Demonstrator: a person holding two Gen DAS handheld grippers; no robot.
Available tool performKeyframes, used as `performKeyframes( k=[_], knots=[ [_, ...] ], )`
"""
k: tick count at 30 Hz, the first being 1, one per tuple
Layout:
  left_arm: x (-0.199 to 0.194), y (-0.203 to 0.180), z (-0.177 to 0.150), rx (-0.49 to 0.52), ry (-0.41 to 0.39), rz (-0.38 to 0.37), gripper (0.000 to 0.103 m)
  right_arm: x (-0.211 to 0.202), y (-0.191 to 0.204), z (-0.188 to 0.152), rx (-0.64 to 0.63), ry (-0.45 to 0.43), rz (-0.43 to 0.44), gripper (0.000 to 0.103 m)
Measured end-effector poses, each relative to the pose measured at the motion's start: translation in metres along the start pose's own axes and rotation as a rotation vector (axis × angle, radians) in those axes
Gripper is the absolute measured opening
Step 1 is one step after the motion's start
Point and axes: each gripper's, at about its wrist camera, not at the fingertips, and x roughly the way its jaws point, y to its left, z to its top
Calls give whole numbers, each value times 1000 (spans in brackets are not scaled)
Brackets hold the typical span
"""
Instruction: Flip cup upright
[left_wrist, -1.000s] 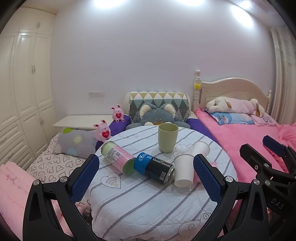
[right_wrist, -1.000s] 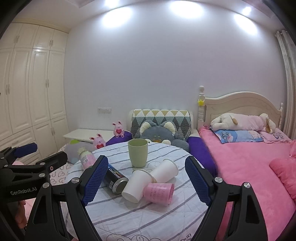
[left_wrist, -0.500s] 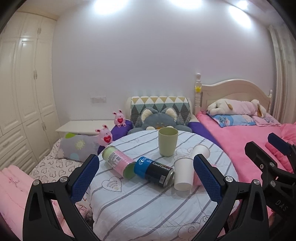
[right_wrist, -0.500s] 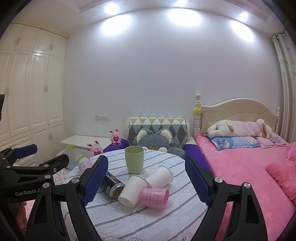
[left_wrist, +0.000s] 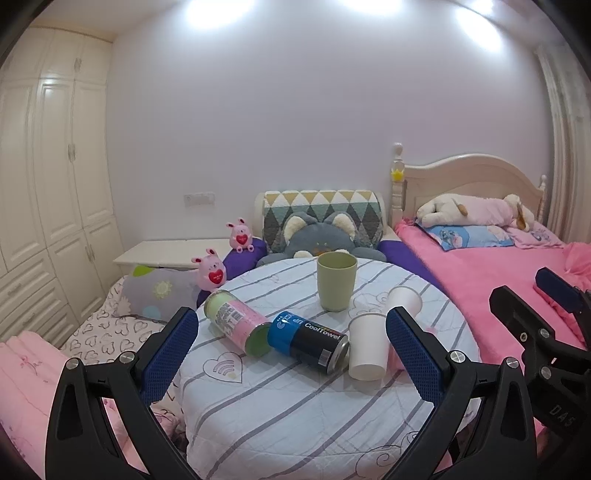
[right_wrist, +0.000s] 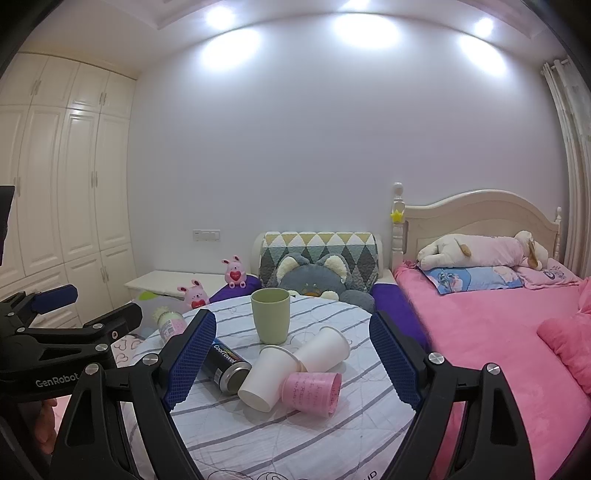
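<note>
On the round striped table (right_wrist: 295, 435) two white paper cups lie on their sides, one nearer (right_wrist: 264, 373) and one behind it (right_wrist: 325, 349), with a pink cup (right_wrist: 312, 393) on its side in front. A green cup (right_wrist: 270, 320) stands upright behind them. In the left wrist view the near white cup (left_wrist: 367, 347), the far white cup (left_wrist: 404, 301) and the green cup (left_wrist: 336, 286) show; the pink cup is mostly hidden. My left gripper (left_wrist: 291, 354) and right gripper (right_wrist: 291, 363) are both open and empty, held back from the table.
A black and blue CoolTowel can (left_wrist: 308, 341) and a pink and green can (left_wrist: 236, 323) lie on the table's left part. A pink bed (right_wrist: 498, 350) is at the right, plush toys and cushions behind the table, a wardrobe (left_wrist: 48, 206) at the left.
Both grippers have drawn back and risen slightly, so the table sits lower and smaller in view. The cups and cans have not moved.
</note>
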Motion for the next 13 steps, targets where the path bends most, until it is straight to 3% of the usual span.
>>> performKeyframes(
  k=[13],
  knots=[
    [9, 2, -2, -10, 5, -8, 103, 3, 0, -1, 7, 9, 3, 86]
  ],
)
